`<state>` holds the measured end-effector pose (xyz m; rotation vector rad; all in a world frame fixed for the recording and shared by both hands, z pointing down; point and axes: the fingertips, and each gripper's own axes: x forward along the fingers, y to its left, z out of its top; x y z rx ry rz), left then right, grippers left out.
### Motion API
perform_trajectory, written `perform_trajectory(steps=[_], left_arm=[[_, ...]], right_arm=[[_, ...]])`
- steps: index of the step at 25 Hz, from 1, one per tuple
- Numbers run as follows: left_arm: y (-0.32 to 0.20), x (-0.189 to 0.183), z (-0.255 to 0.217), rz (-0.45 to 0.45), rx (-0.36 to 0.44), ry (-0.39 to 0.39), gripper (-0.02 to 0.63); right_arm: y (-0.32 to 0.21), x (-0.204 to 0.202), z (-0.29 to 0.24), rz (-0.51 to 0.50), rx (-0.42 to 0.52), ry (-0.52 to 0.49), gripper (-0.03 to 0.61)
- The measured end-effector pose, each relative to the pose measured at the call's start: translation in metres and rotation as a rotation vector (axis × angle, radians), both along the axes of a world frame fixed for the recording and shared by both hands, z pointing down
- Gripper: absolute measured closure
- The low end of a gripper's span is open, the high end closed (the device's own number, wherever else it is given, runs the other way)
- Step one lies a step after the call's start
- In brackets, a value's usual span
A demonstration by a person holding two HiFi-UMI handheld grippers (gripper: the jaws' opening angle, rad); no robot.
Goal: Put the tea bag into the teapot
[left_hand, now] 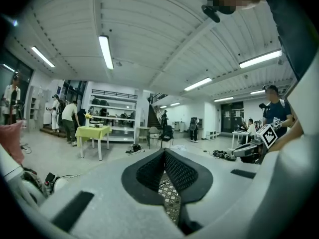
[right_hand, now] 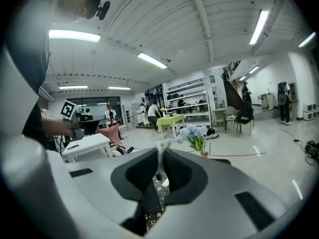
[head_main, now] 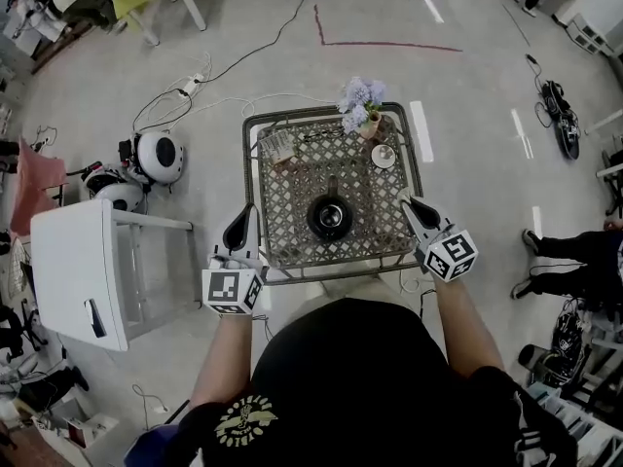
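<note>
Your right gripper [head_main: 409, 202] hovers at the lattice counter's [head_main: 292, 178] edge, jaws clamped on a thin pale strip, apparently the tea bag [right_hand: 160, 158]. Your left gripper [left_hand: 163, 154] has its jaws together, empty. The black teapot [head_main: 330, 218] stands mid-counter. The carry looks in hand: next, centre the bag over the pot's mouth, then release

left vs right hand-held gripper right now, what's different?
Left hand-held gripper: jaws together, nothing between them; right hand-held gripper: jaws pinch a thin pale tea bag. Left sits at the table's near-left corner; right is farther forward, by its right edge. Both flank the teapot.
</note>
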<state>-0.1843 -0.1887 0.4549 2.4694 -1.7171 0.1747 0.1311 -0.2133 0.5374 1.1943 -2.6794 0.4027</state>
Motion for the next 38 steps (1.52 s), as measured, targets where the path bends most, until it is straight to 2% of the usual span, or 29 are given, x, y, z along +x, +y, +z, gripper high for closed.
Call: perform_trajectory(steps=[8, 14, 18, 25, 31, 38], left_arm=[[0.019, -0.024, -0.001, -0.010, -0.003, -0.022, 0.618], [0.036, -0.052, -0.007, -0.080, 0.012, -0.037, 0.618], [0.047, -0.064, -0.003, -0.101, -0.005, -0.040, 0.618], [0.063, -0.063, 0.003, -0.096, -0.020, -0.058, 0.618], [0.078, -0.078, 0.007, -0.122, -0.035, -0.066, 0.618], [0.092, -0.085, 0.011, -0.141, -0.048, -0.073, 0.618]], right_arm=[[0.007, -0.046, -0.004, -0.075, 0.022, 0.010, 0.538], [0.012, -0.079, 0.003, -0.142, -0.004, 0.005, 0.538], [0.015, -0.107, 0.014, -0.193, -0.012, 0.057, 0.538], [0.018, -0.143, 0.049, -0.267, -0.035, 0.114, 0.538], [0.022, -0.154, 0.071, -0.266, -0.068, 0.143, 0.538], [0.021, -0.152, 0.105, -0.233, -0.126, 0.241, 0.537]])
